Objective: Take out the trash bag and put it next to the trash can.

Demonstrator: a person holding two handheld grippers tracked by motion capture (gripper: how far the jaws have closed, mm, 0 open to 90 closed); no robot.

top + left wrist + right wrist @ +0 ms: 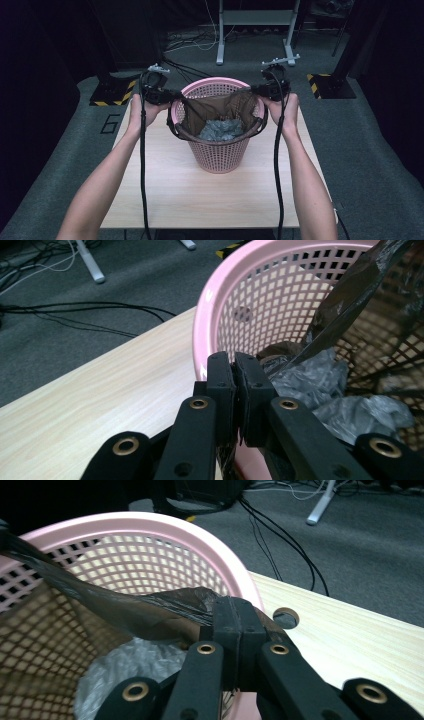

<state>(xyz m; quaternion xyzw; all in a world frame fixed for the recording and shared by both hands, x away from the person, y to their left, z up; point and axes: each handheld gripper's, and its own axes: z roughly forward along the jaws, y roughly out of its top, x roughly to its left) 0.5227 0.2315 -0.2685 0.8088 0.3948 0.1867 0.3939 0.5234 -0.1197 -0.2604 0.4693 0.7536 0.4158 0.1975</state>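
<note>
Two grippers, one bag. At the left, left gripper clamped tight over the pink basket's left rim, jaws pressed together on the edge of the dark translucent bag, film trailing away into the basket. In the middle, bag stretched across the basket's mouth, crumpled grey plastic lying at the bottom beneath it. At the right, right gripper likewise pinched shut on the bag's opposite edge, just inside the right rim. On the grey floor left of the wooden table, a painted "6".
</note>
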